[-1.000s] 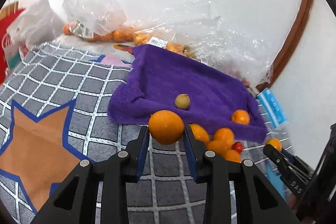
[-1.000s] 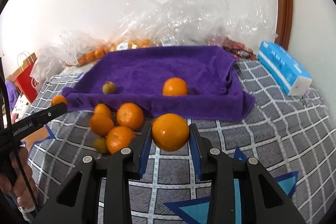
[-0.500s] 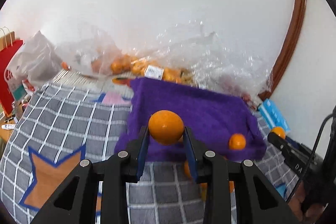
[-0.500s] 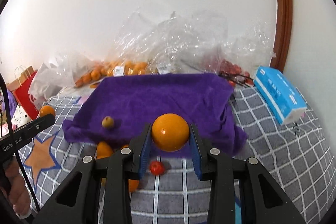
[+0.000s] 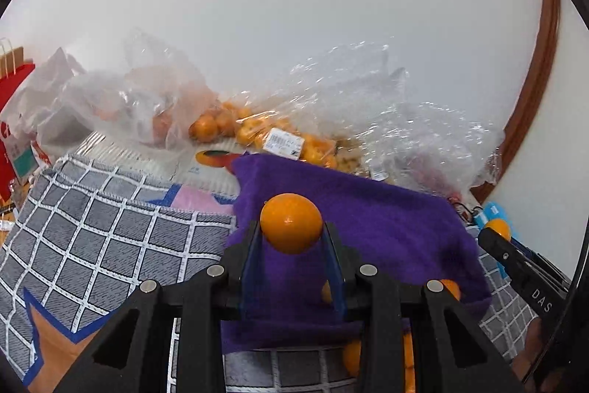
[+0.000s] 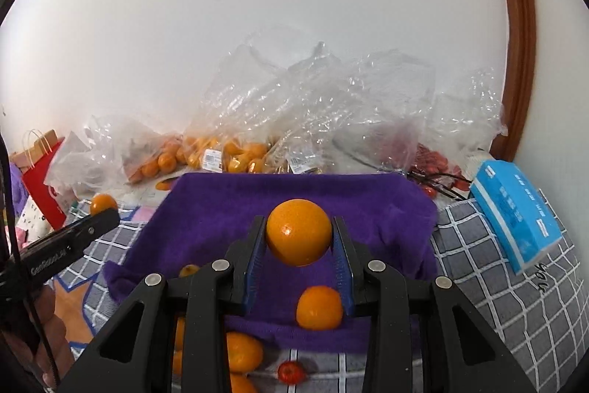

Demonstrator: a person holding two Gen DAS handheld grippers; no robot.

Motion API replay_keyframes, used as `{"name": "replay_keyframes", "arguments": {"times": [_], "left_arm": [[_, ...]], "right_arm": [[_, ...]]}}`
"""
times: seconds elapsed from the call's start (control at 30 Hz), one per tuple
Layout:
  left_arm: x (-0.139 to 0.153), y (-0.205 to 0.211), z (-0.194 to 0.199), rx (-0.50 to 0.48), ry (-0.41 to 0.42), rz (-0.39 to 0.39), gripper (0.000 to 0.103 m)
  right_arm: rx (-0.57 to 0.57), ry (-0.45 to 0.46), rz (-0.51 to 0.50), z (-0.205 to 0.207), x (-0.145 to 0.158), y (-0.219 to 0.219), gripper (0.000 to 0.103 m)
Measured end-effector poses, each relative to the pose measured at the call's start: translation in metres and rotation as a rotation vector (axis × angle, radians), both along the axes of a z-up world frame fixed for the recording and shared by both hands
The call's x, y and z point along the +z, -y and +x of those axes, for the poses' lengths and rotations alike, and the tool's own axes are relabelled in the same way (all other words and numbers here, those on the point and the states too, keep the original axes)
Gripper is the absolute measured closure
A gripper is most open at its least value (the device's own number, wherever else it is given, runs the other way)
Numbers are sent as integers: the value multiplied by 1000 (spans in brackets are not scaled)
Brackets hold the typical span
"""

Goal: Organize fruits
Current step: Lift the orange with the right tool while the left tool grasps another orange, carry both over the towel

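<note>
My left gripper [image 5: 291, 236] is shut on an orange [image 5: 291, 223], held in the air over the near part of the purple towel [image 5: 386, 231]. My right gripper [image 6: 299, 245] is shut on a second orange [image 6: 298, 231], also above the purple towel [image 6: 294, 194]. In the right wrist view one orange [image 6: 319, 307] and a small yellowish fruit [image 6: 188, 270] lie on the towel. Several oranges [image 6: 241, 352] and a small red fruit [image 6: 291, 372] lie on the checked cloth at its near edge. The left gripper with its orange [image 6: 103, 203] shows at the left there.
Clear plastic bags [image 6: 331, 105] with oranges and red fruits are piled against the wall behind the towel. A blue tissue box [image 6: 515, 216] lies at the right, a red paper bag [image 6: 40, 186] at the left. A grey checked cloth [image 5: 92, 238] covers the surface.
Both grippers have risen and moved forward with their oranges, from the near edge of the towel to above it. The loose fruits have dropped lower in both views.
</note>
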State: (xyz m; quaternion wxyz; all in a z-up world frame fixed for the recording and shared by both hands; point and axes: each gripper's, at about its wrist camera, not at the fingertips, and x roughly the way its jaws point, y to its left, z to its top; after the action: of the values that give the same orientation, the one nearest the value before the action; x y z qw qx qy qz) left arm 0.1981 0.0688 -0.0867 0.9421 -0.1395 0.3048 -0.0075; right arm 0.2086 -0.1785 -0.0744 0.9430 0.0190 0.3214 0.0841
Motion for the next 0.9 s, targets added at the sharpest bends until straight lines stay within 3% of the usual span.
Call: {"name": "replay_keyframes", "arguments": {"times": [0.23, 0.47, 0.67, 0.9], "left_arm": [[-14, -6, 7, 22, -11, 1, 72], [-26, -5, 15, 10, -39, -31, 72], [-33, 0, 18, -1, -55, -30, 72], [-38, 9, 20, -14, -65, 15, 72]], "right_arm": [[-28, -61, 18, 18, -23, 14, 68], [-84, -48, 47, 21, -27, 37, 68], [-98, -91, 47, 30, -41, 44, 68], [-96, -119, 49, 35, -54, 42, 68]]}}
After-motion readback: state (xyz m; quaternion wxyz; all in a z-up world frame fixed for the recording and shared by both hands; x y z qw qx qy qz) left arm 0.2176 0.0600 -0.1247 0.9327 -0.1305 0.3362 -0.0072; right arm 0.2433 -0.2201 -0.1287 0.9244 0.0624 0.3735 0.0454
